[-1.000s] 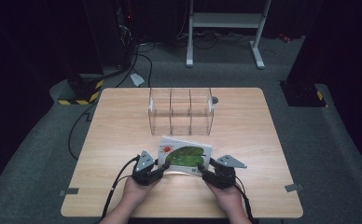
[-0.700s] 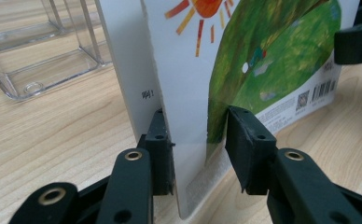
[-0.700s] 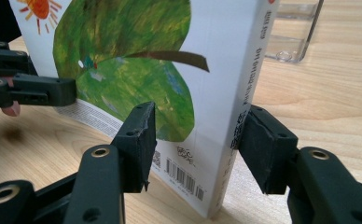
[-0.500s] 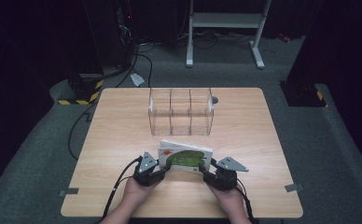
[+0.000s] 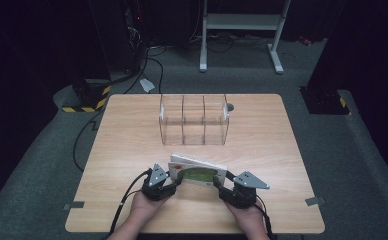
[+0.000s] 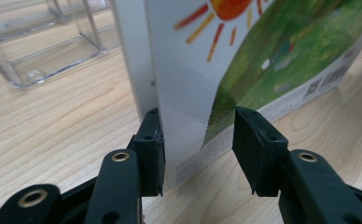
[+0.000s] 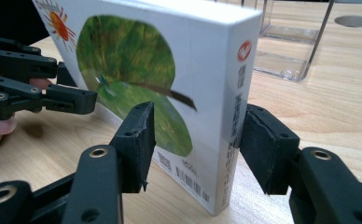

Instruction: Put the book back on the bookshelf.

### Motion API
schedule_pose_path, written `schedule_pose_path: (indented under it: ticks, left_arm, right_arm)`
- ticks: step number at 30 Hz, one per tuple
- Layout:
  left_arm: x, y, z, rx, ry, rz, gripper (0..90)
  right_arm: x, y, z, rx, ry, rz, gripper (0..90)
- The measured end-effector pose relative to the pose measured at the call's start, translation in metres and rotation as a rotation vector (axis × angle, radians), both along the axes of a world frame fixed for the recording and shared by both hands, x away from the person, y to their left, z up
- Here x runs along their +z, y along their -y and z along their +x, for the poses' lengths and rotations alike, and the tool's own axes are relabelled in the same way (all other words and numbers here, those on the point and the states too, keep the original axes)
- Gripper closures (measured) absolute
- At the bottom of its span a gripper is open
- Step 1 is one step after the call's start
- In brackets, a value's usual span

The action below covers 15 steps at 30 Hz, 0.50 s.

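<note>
Shows a hardcover picture book (image 5: 198,172) standing on its long edge at the near middle of a wooden table (image 5: 132,150), in front of a clear three-bay organizer (image 5: 194,120). Has the left gripper (image 6: 198,140) at one end, jaws just opening and now loose around the sun-and-grass cover, one pad close against it, the other clear. Has the right gripper (image 7: 198,140) at the spine end, apparently clamped across the book's thickness, one pad on the front cover, one behind. Looks stiff, flat-sided and moderately light, with a glossy cover likely to slip under a weak pinch. Would probably topple if let go. Best taken across the thickness near the spine, low down, squeezing both covers squarely.
</note>
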<state>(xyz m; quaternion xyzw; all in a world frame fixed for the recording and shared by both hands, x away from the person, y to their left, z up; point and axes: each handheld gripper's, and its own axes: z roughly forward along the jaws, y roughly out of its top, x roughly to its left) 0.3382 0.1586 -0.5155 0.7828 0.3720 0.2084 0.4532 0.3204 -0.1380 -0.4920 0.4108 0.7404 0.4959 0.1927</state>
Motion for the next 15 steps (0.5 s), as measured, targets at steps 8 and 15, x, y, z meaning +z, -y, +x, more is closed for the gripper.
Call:
schedule_pose_path:
  ticks: [8, 15]
  left_arm:
    - [0.003, -0.013, 0.001, 0.036, -0.012, -0.034, 47.4]
    - [0.004, -0.021, 0.0, 0.068, -0.01, -0.028, 41.5]
  right_arm:
    - [0.004, -0.003, 0.001, 0.028, 0.014, 0.003, 38.8]
    - [0.009, -0.004, 0.006, 0.052, 0.038, 0.007, 38.0]
